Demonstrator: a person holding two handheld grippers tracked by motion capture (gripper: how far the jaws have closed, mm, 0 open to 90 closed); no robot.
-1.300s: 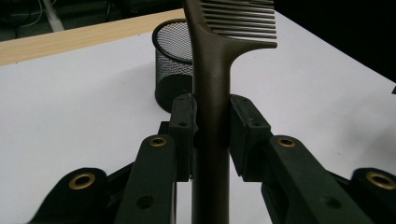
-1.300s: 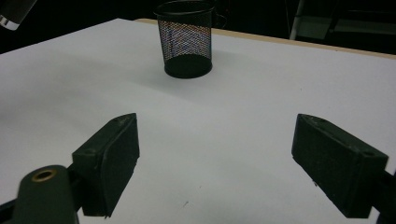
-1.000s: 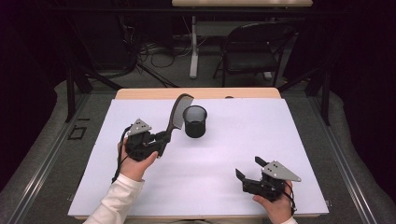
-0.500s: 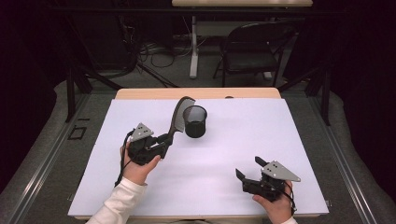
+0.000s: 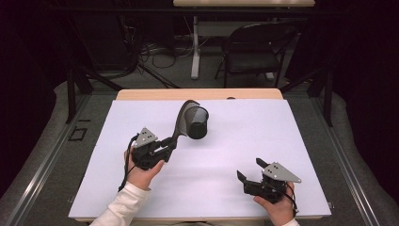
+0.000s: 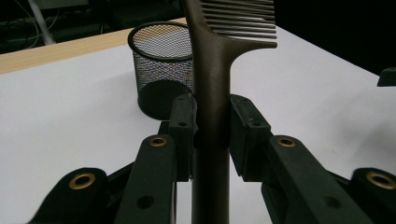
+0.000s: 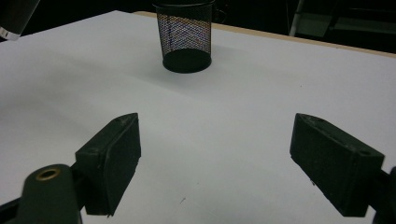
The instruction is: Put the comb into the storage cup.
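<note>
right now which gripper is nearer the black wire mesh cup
Left. The left gripper sits just beside the black wire mesh cup; the right gripper rests well short of it, near the table's front edge.

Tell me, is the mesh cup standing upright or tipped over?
Upright: the mesh cup rests on its round base on the white table, rim up.

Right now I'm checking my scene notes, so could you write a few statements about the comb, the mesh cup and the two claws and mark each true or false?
1. The left claw is shut on the comb. True.
2. The comb lies flat on the table. False: it is held up off it.
3. The right claw is open, holding nothing. True.
4. The mesh cup lies tipped on its side. False: it stands upright.
5. The cup holds pens. False: it looks empty.
</note>
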